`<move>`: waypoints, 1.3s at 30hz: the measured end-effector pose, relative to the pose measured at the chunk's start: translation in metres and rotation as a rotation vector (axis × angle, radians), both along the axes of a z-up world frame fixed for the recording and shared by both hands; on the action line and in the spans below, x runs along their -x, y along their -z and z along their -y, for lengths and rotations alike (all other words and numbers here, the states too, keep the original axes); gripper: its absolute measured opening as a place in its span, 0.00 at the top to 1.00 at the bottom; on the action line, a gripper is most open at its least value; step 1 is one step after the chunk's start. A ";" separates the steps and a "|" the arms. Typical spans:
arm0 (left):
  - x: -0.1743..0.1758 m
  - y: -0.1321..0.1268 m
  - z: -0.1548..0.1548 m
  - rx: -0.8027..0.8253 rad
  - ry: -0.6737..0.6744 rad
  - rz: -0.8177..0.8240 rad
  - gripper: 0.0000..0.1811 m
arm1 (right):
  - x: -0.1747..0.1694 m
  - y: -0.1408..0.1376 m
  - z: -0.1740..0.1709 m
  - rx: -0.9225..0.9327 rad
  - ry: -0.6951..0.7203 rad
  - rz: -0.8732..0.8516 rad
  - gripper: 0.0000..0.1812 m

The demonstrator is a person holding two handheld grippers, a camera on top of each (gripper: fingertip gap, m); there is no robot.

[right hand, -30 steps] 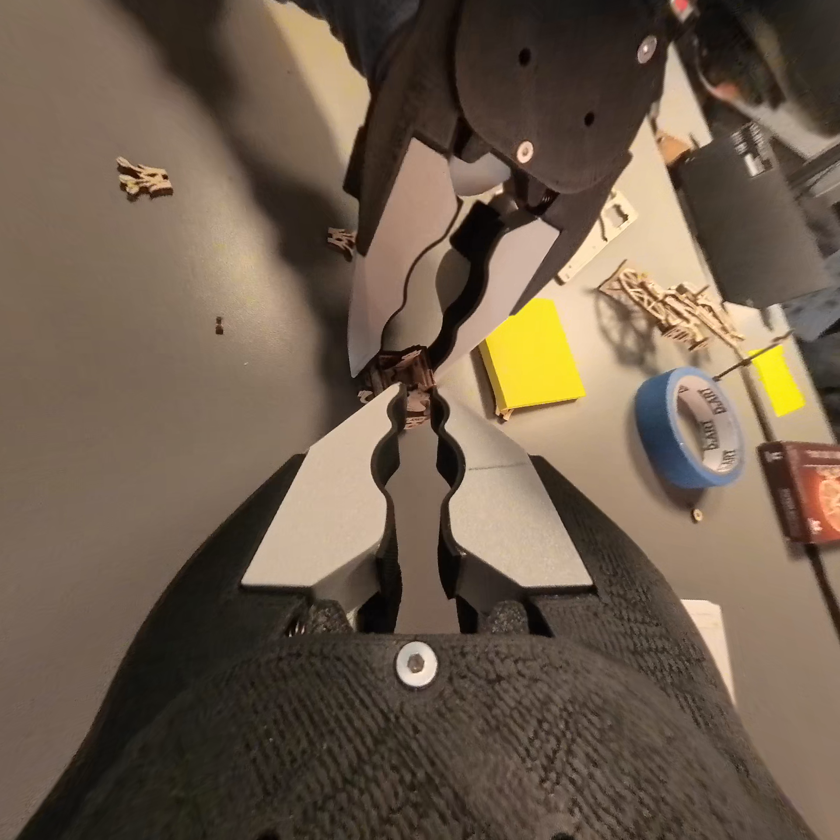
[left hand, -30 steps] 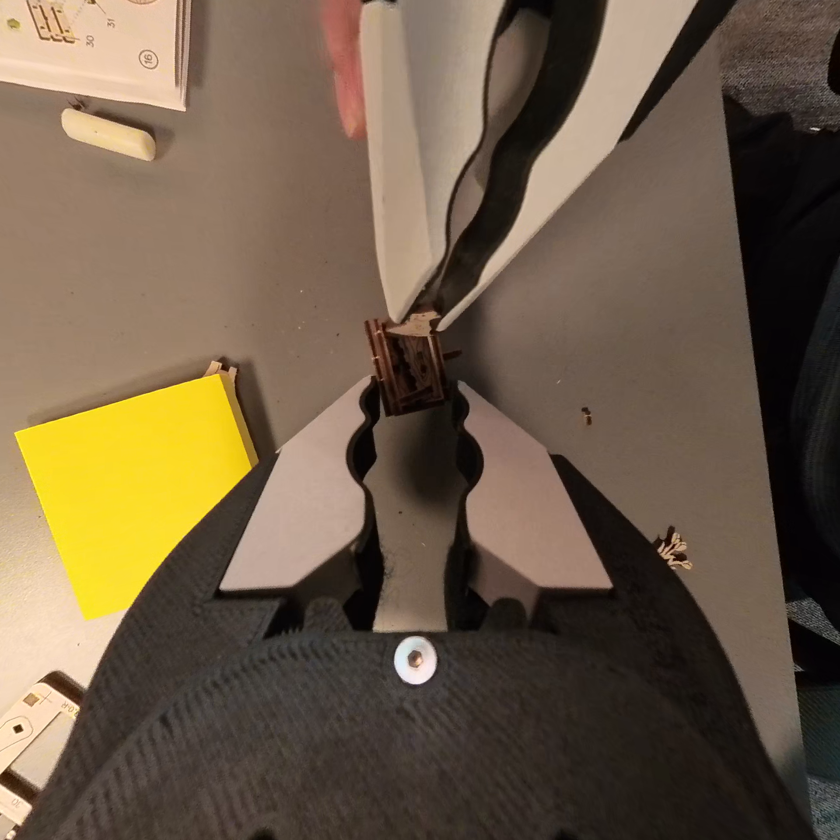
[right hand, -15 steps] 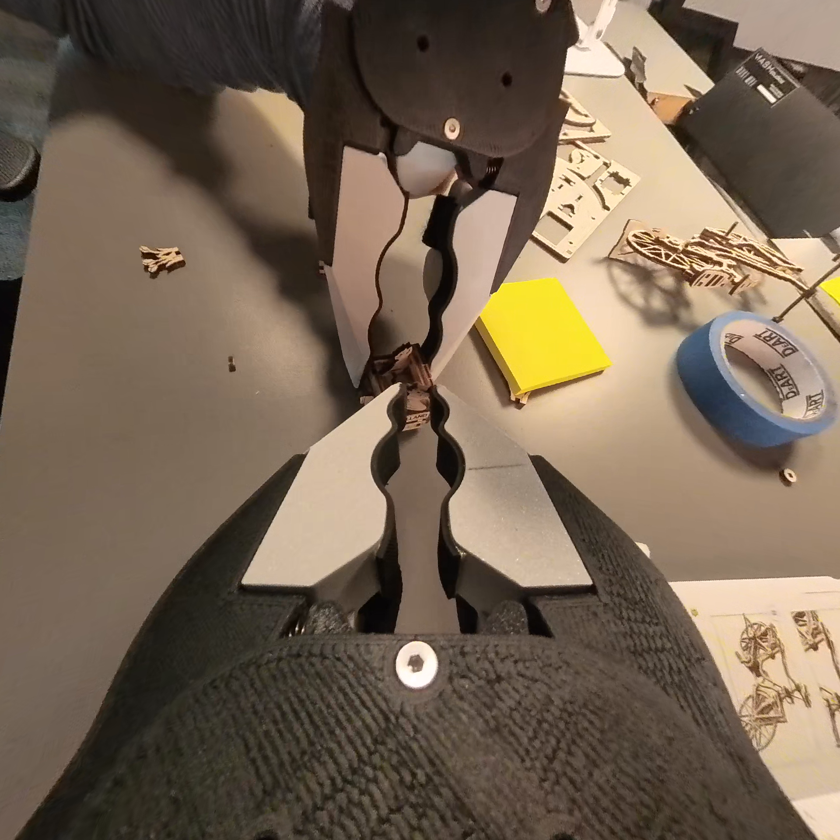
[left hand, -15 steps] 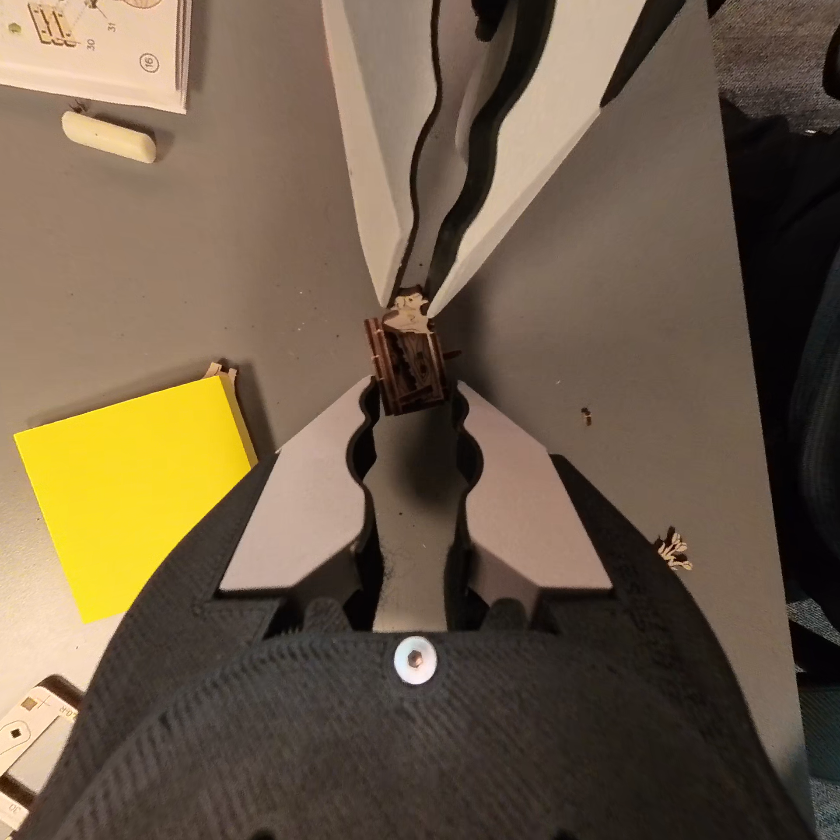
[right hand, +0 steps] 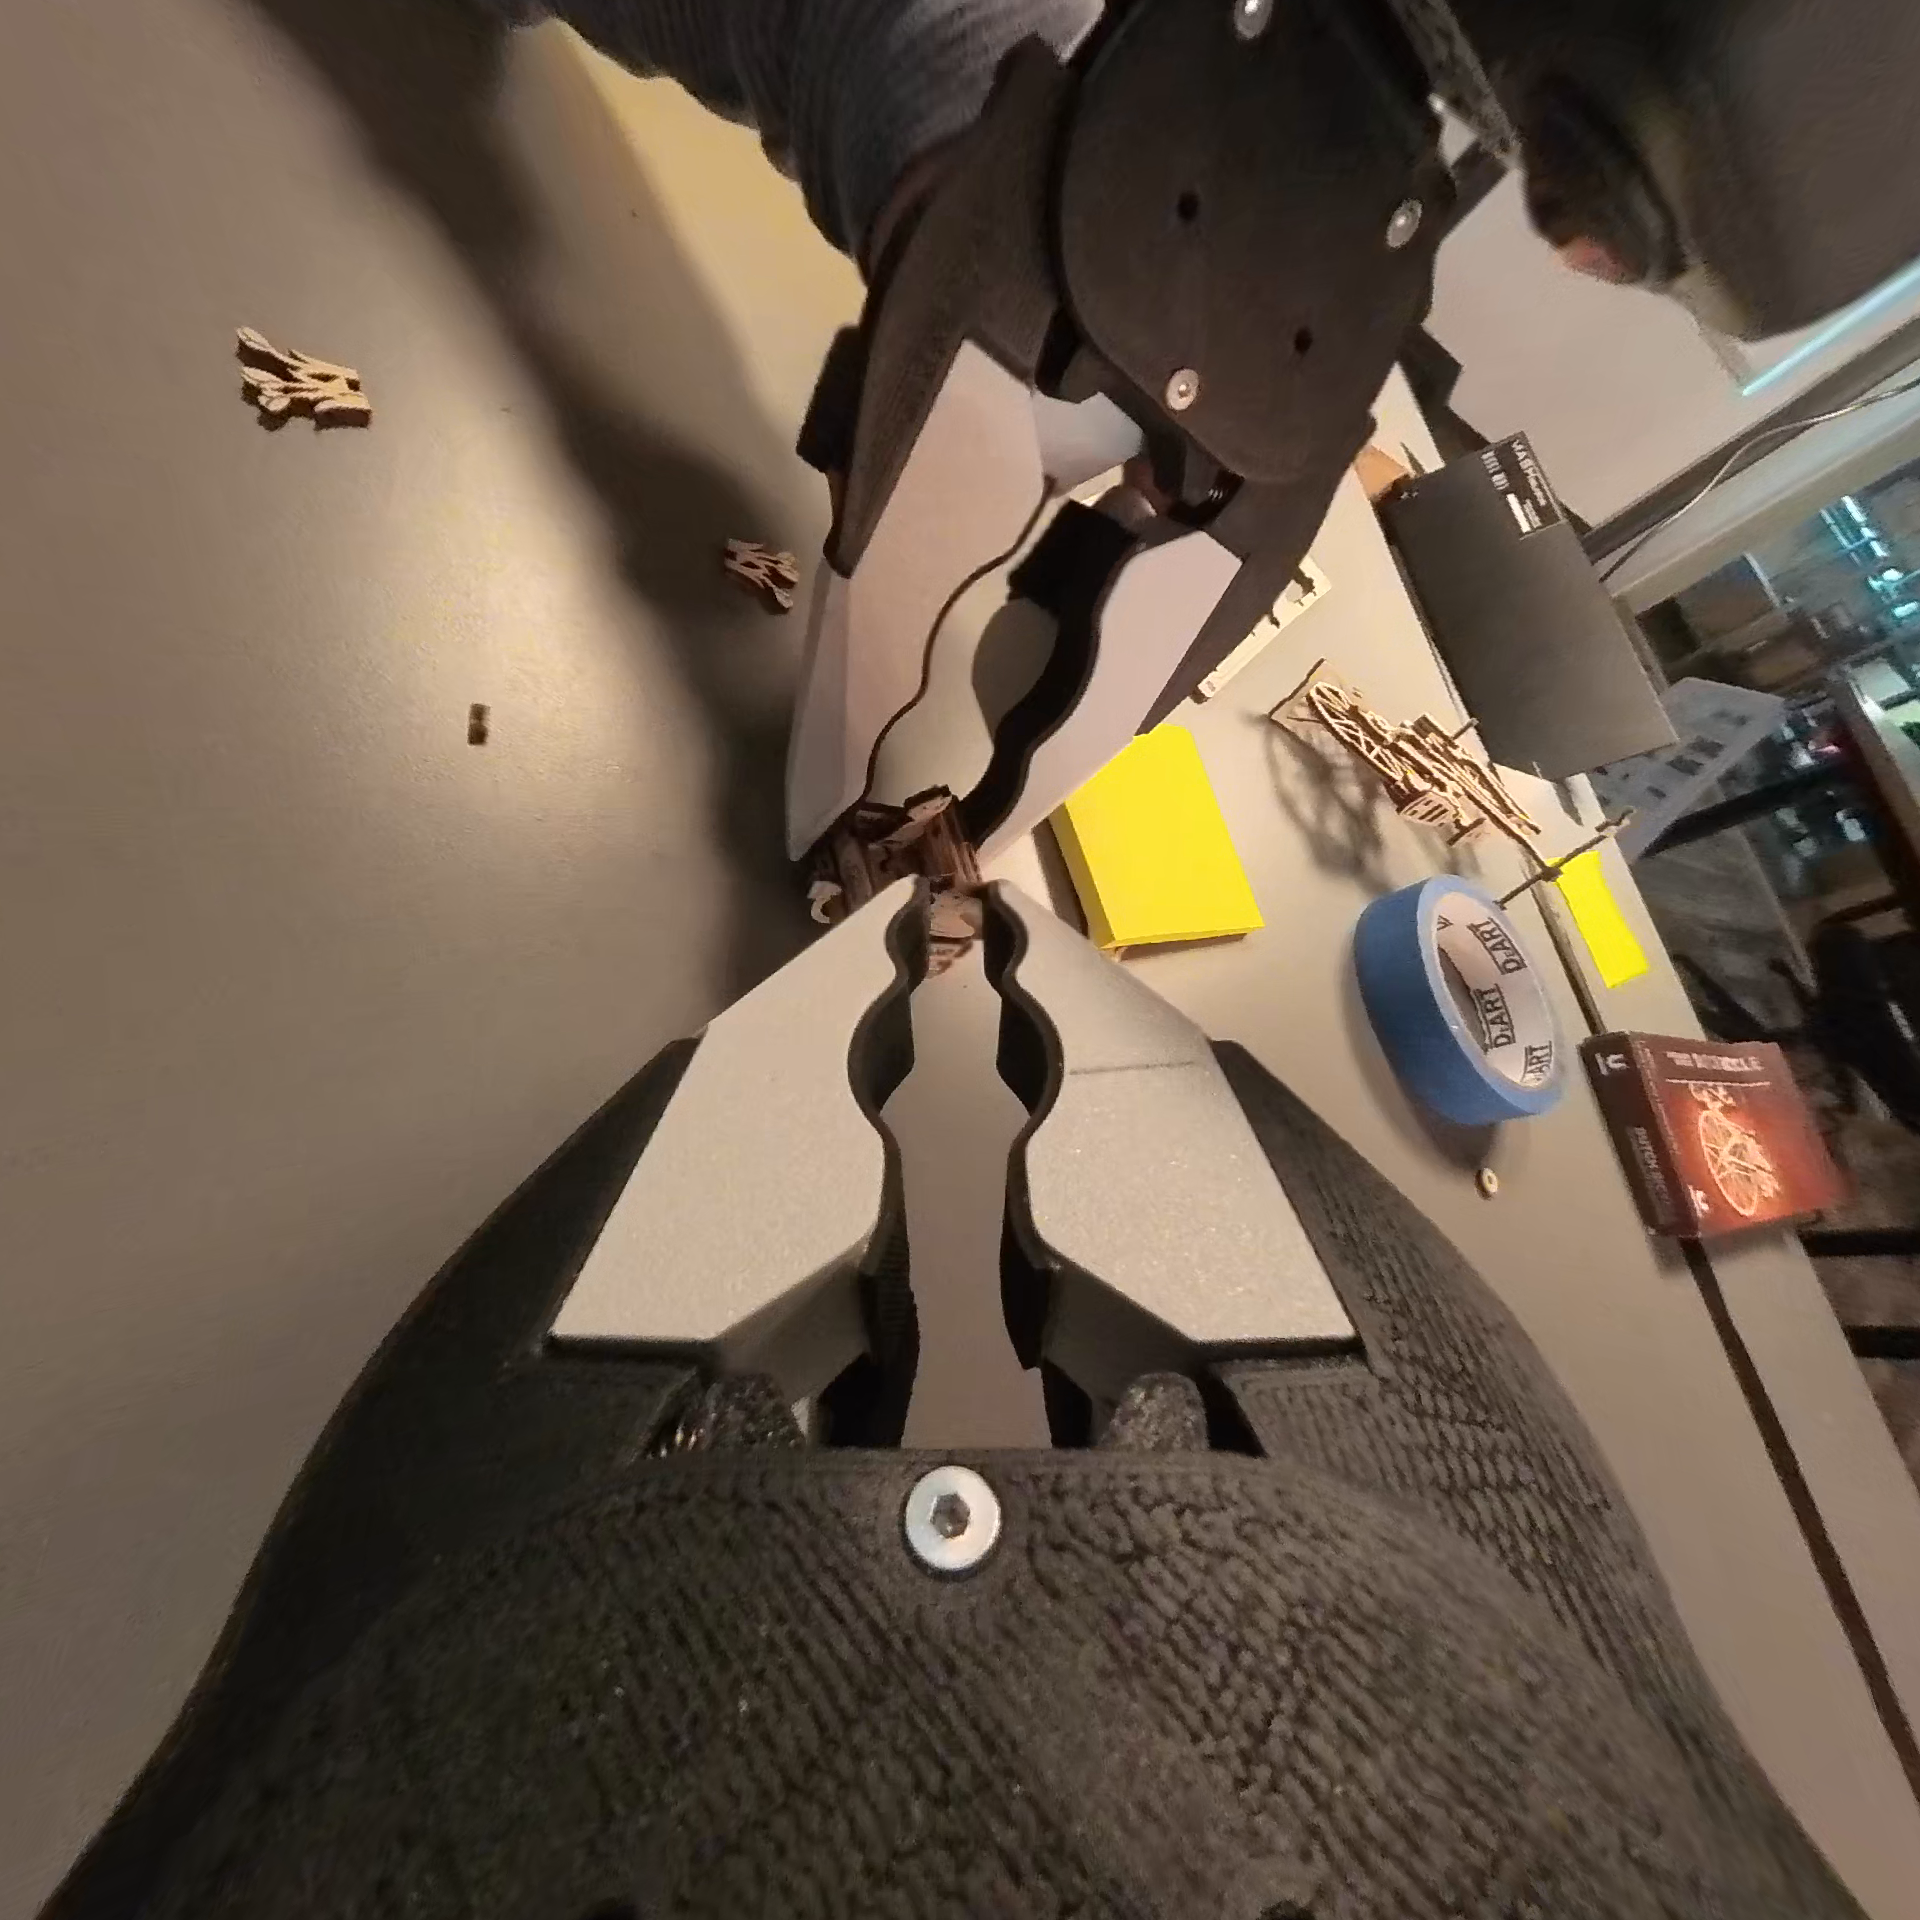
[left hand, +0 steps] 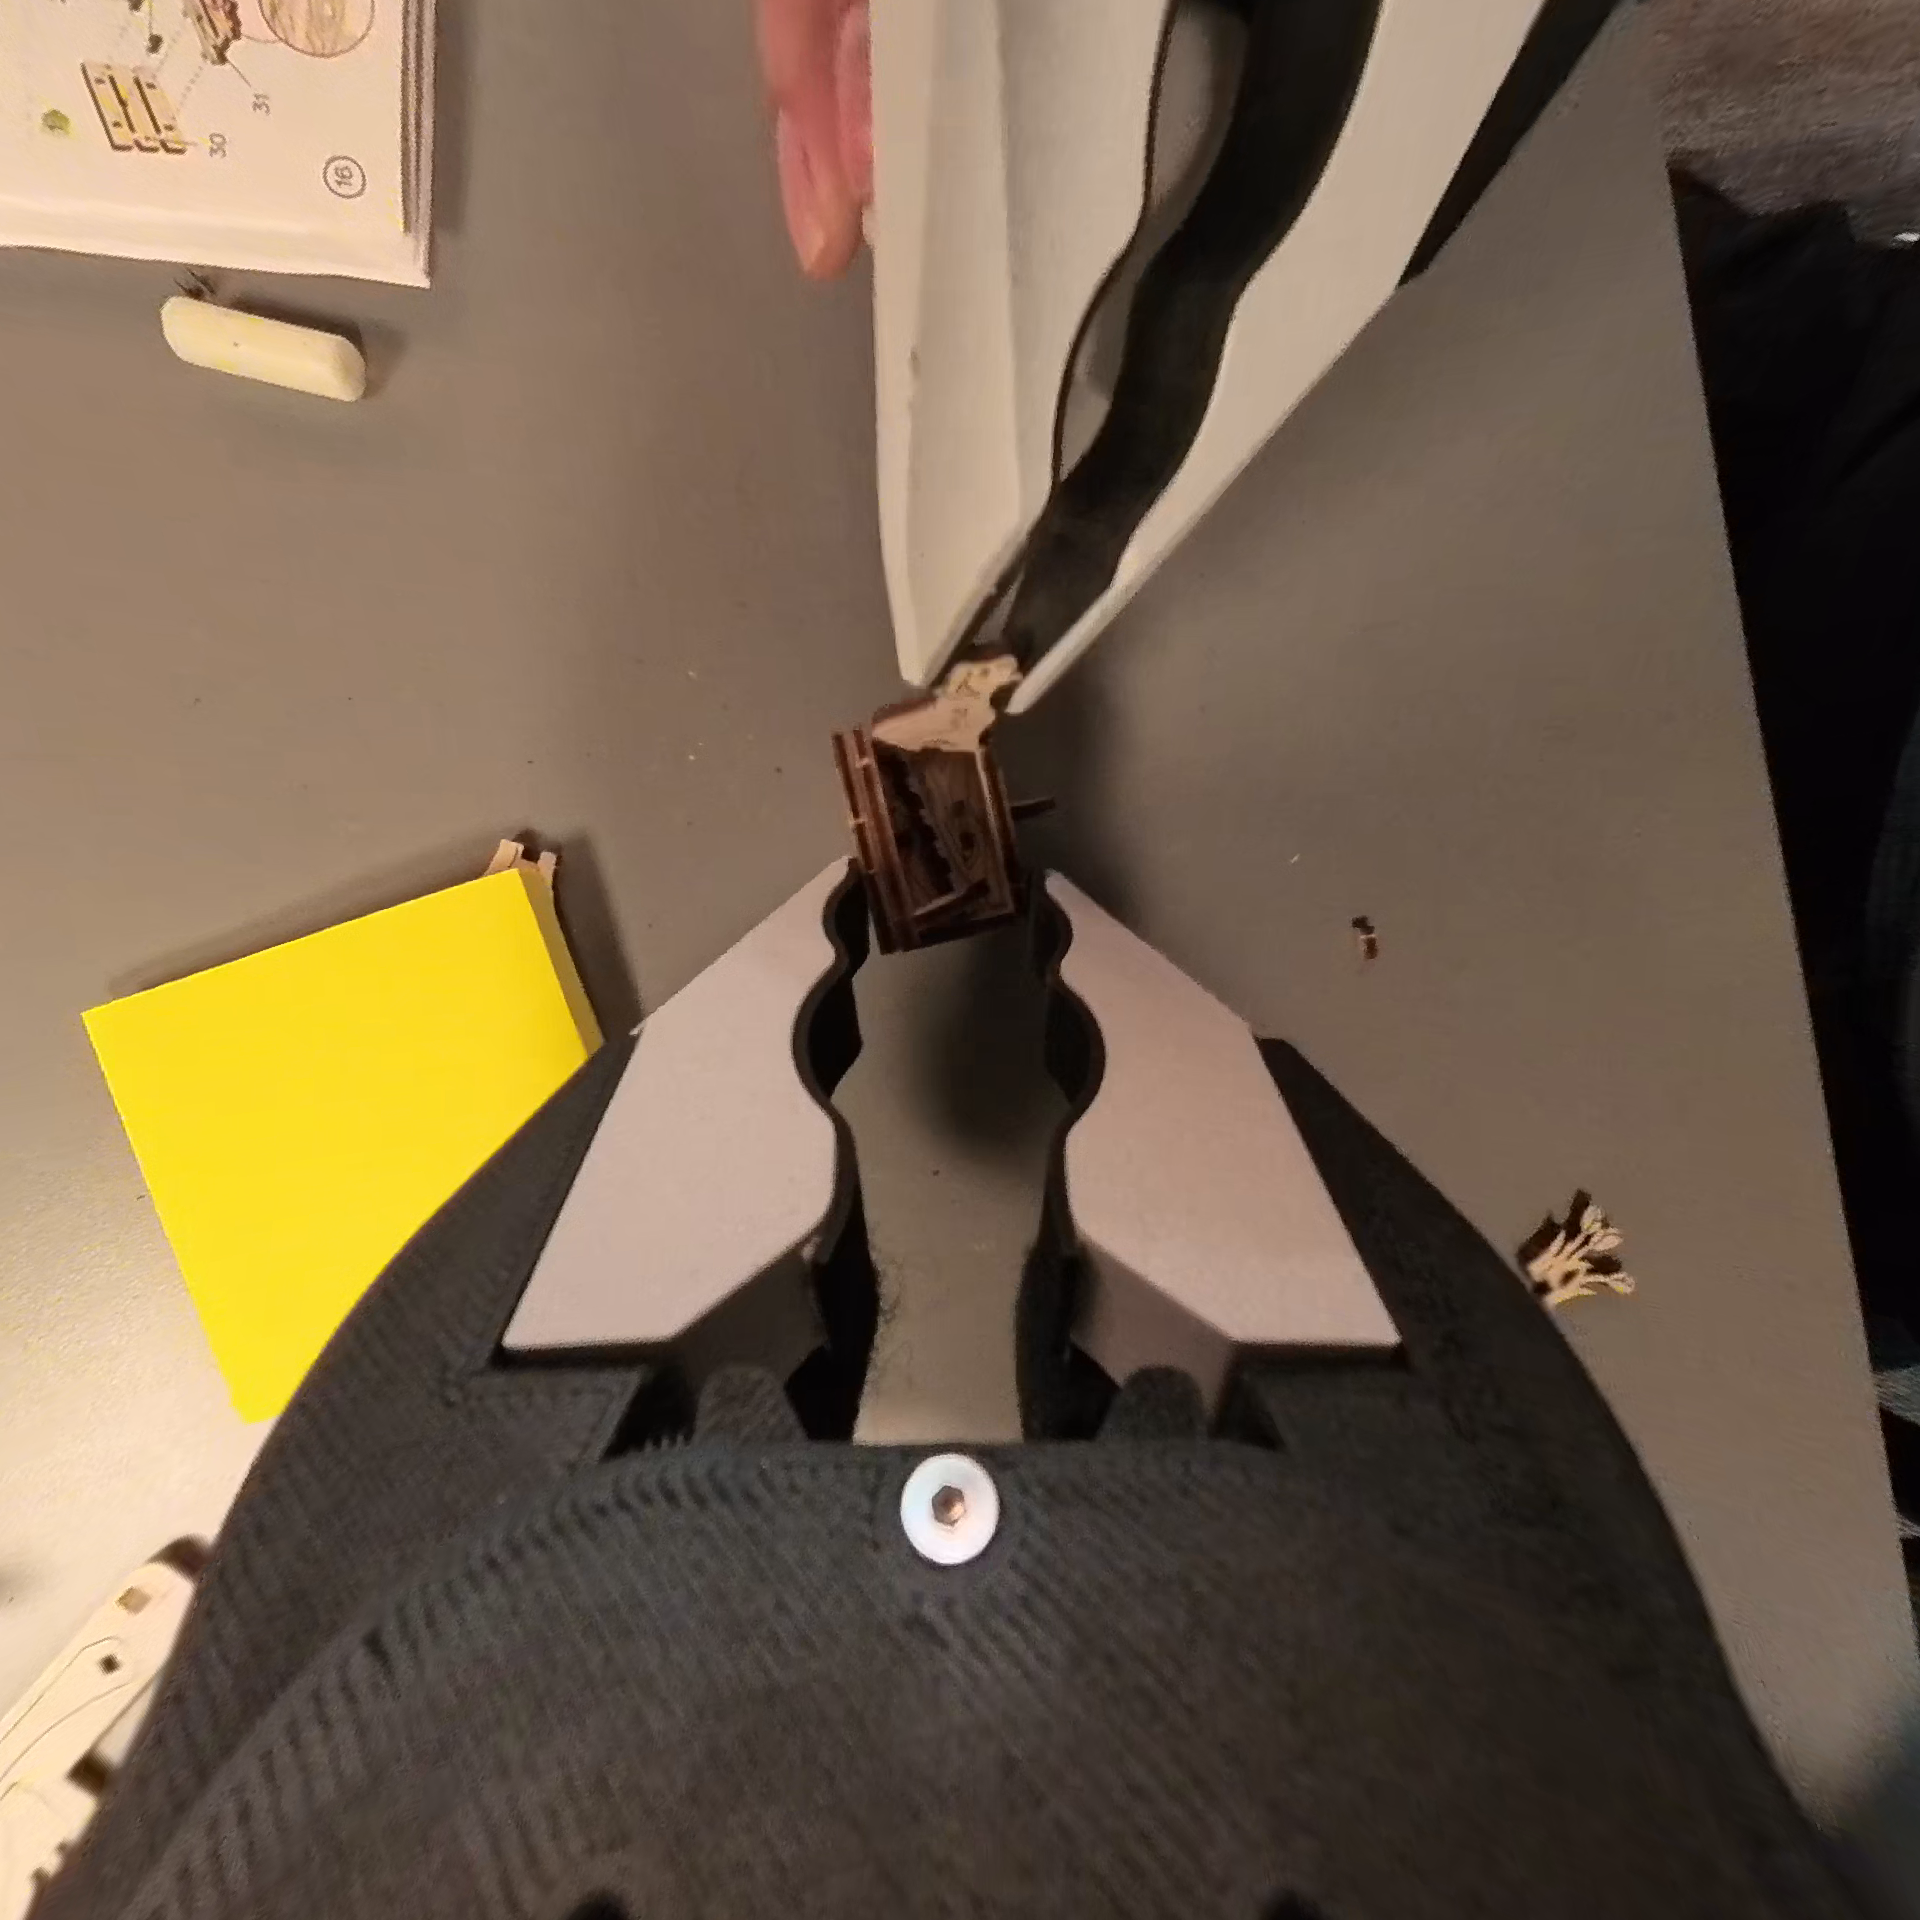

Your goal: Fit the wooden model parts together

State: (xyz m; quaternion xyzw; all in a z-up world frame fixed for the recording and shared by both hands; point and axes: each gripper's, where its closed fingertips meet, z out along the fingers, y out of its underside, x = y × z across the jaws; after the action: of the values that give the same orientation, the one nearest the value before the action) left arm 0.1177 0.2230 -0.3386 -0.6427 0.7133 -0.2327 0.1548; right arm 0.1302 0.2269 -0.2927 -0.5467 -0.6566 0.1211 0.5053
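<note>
My left gripper (left hand: 940,899) is shut on a small dark wooden box-like assembly (left hand: 930,842), held above the grey table (left hand: 520,582). My right gripper (right hand: 956,904) is shut on a small pale flat wooden piece (left hand: 961,707) and presses it against the far top edge of the assembly. In the left wrist view the right gripper (left hand: 982,681) comes in from the top, tilted to the right. In the right wrist view the left gripper (right hand: 894,842) comes from above, with the assembly (right hand: 894,842) between its tips and the pale piece (right hand: 951,914) at mine.
A yellow sticky-note pad (left hand: 322,1101) lies left of the left gripper. An instruction booklet (left hand: 208,125) and a cream bar (left hand: 265,332) lie far left. Loose wooden bits (left hand: 1574,1262) lie right. Blue tape (right hand: 1460,997), a wooden model (right hand: 1392,748) and a dark box (right hand: 1714,1132) lie beyond. The tips of one gripper are about 5 cm away from the tips of the other.
The right gripper has tilted and swung to the right again, keeping the pale piece against the assembly's top. The left gripper and the assembly have stayed put.
</note>
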 end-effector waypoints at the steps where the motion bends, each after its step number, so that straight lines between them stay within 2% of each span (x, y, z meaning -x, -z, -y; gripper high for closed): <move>1: 0.001 0.000 -0.002 -0.013 0.005 -0.005 0.84 | -0.001 -0.002 -0.001 -0.003 0.002 -0.007 0.96; 4: 0.009 0.001 -0.014 -0.049 0.005 -0.019 0.84 | 0.000 -0.014 -0.009 -0.001 0.006 -0.049 0.96; 8: 0.028 0.000 -0.033 -0.007 0.000 -0.018 0.85 | 0.011 -0.025 -0.024 0.008 -0.037 -0.056 0.96; 13: 0.053 -0.002 -0.040 0.121 0.044 0.009 0.84 | 0.038 -0.026 -0.041 0.155 -0.176 0.028 0.96; 17: 0.065 -0.003 -0.044 0.152 0.034 -0.012 0.84 | 0.056 -0.020 -0.050 0.286 -0.263 0.044 0.96; 26: 0.068 -0.003 -0.044 0.151 0.004 -0.053 0.84 | 0.064 -0.007 -0.048 0.103 -0.296 -0.063 0.96; 39: 0.064 -0.003 -0.044 0.130 -0.005 -0.068 0.84 | 0.064 -0.001 -0.046 0.048 -0.304 -0.033 0.96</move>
State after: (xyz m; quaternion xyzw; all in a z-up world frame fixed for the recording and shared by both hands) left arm 0.0539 0.2667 -0.3357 -0.6608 0.6998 -0.2563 0.0891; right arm 0.0663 0.2733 -0.2913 -0.4511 -0.7202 0.2209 0.4785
